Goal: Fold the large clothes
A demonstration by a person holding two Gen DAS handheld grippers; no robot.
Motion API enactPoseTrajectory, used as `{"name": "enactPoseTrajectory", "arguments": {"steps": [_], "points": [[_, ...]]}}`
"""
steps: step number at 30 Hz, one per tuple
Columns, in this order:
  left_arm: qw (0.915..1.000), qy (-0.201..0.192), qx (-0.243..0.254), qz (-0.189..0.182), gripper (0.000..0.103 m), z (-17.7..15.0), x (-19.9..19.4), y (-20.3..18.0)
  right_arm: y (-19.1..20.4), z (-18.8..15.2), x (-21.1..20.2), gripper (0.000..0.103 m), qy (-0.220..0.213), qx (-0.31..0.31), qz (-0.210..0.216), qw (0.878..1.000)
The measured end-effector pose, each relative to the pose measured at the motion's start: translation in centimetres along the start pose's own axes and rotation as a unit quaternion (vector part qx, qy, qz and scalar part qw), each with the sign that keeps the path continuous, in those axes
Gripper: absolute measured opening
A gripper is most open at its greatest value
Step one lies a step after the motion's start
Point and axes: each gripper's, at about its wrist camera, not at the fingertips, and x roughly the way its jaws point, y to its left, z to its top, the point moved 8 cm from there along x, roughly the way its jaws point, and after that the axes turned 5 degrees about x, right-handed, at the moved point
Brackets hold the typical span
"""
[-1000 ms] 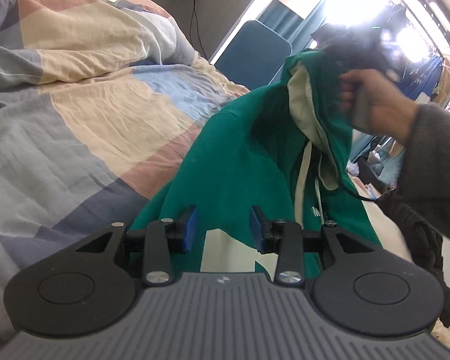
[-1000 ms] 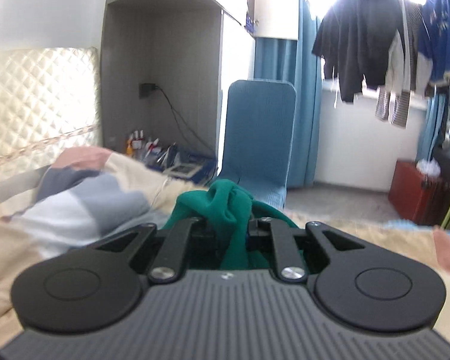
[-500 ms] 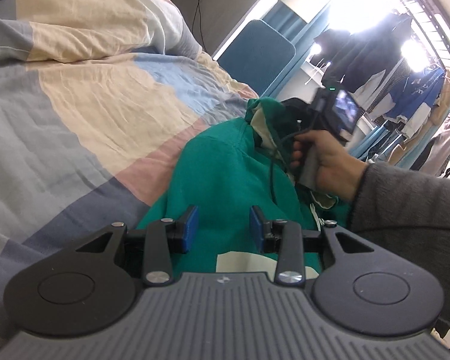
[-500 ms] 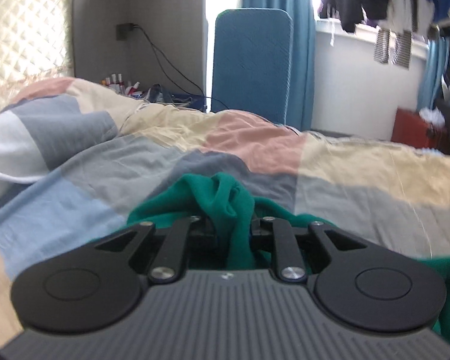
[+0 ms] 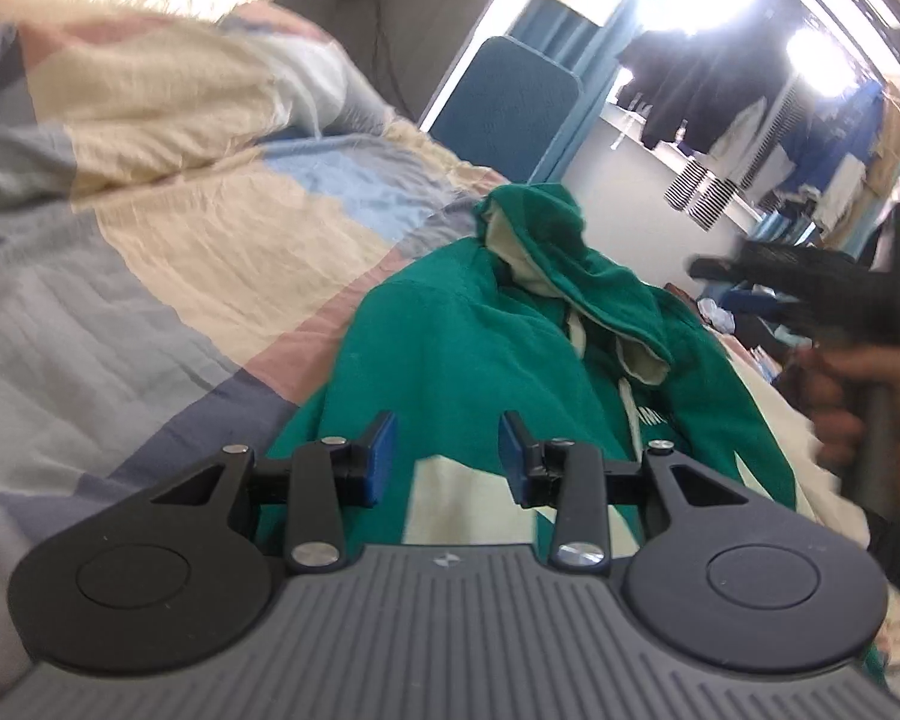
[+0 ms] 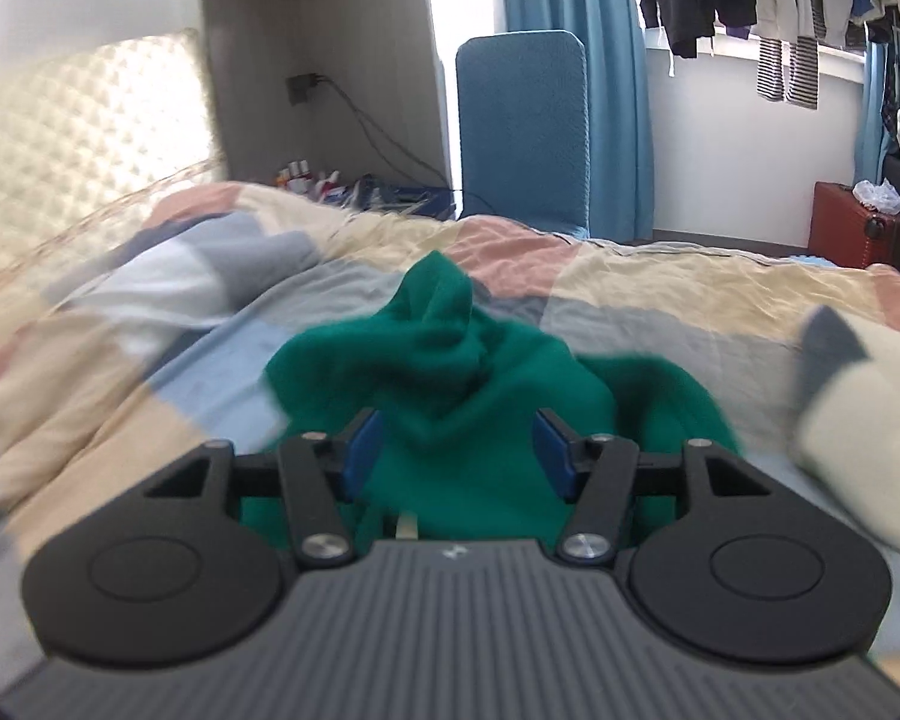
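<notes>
Hoodie (image 5: 480, 372) lay dropped on the bed (image 5: 150, 276); the right tool (image 6: 459, 450) had released its hood, jaws apart. Left tool (image 5: 447, 450) open, empty. Spreading flat remained.

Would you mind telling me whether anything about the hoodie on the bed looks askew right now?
Yes: the hoodie lies crumpled on the quilt, its hood bunched into a peak with the cream lining showing, not spread flat for folding.

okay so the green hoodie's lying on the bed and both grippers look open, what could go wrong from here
1. The green hoodie lies bunched, its hood peaked up; folding now could trap creases.
2. The drawstring lies loose and may get caught by the left gripper.
3. The right gripper straddles thick fabric and may grab several layers.
</notes>
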Motion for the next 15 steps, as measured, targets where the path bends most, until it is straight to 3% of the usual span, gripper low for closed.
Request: {"name": "enactPoseTrajectory", "arguments": {"steps": [6,11,15], "points": [[0.9985,0.016,0.048,0.022,0.043,-1.0,-5.0,-2.5,-0.6,-4.7,-11.7,0.058,0.016,-0.008,0.016,1.000],[0.9984,0.047,0.024,0.022,0.043,-2.5,-8.7,-3.5,-1.5,-9.4,-18.5,0.058,0.059,0.001,-0.004,0.998],[0.9970,0.074,0.018,0.016,0.043,-4.2,-10.0,-4.4,-2.2,-12.9,-21.5,0.058,0.088,0.025,-0.003,0.996]]}}
